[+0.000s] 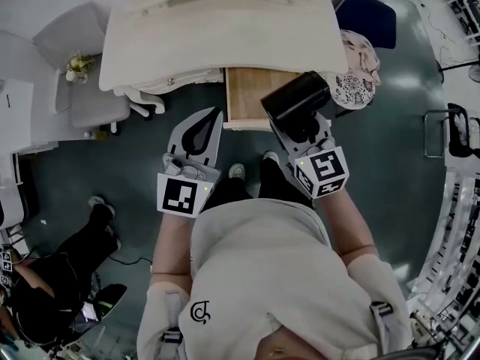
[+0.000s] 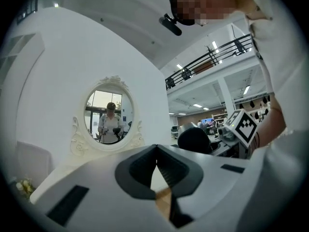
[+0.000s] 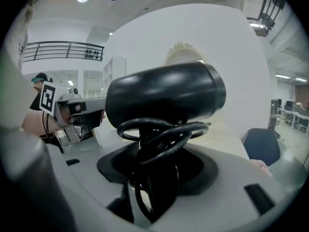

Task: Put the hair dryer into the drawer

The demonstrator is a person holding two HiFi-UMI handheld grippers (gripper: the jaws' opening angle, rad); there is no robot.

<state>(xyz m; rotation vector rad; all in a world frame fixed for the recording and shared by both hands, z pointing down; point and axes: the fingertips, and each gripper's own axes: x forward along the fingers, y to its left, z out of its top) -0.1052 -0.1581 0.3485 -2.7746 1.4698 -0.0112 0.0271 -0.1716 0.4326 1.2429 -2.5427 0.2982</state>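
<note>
Step in hand, as we read it: carrying the hair dryer (image 1: 295, 98) to the open drawer (image 1: 244, 88); it is not in yet. The drawer is pulled out from under the white bench (image 1: 210, 28), at 12 o'clock from the person, with bare wood showing inside. The dryer sits at about 1 o'clock, over the drawer's right front corner and clear of the drawer floor as far as we can tell.

The right gripper (image 1: 298, 126) is clamped on the hair dryer. In the right gripper view its jaws stand fairly wide around the black handle, with the looped cord (image 3: 159, 134) bunched between them and the barrel lying crosswise on top at 12 o'clock.

The left gripper (image 1: 214, 122) is at 11 o'clock, just left of the drawer front. Its jaws meet at the tips and nothing is in them. We can't tell any contact with the drawer.

Next move, our call: shift the dryer toward 11 o'clock so it is over the drawer's middle, lower it, then release. Watch that the cord loops don't hang over the drawer's front edge.
</note>
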